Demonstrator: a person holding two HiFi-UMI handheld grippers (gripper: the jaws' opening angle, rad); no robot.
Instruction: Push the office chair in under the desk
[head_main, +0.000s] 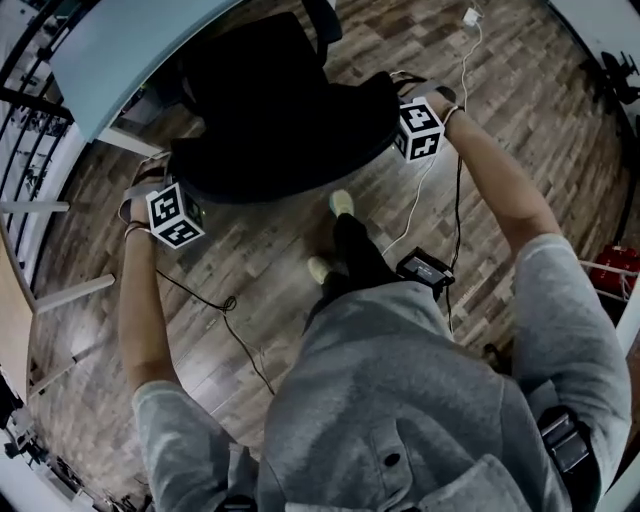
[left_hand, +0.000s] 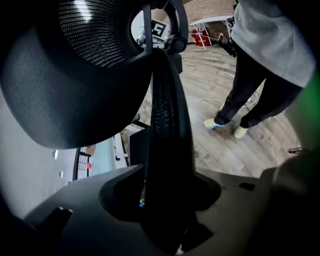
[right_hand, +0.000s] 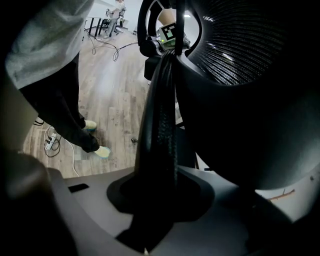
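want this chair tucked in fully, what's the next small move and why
Probably push the office chair forward toward the desk: the left gripper and right gripper each clamp its backrest edge, and the chair sits mostly outside the desk's edge.

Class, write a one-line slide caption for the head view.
The left gripper and right gripper hold the chair by its back, close to the desk.

The scene is dimly, evenly lit. The chair (head_main: 270, 110) is rendered almost black, with glare caught on its mesh in both gripper views. Edges are bent by fisheye distortion, and corners are darkened.
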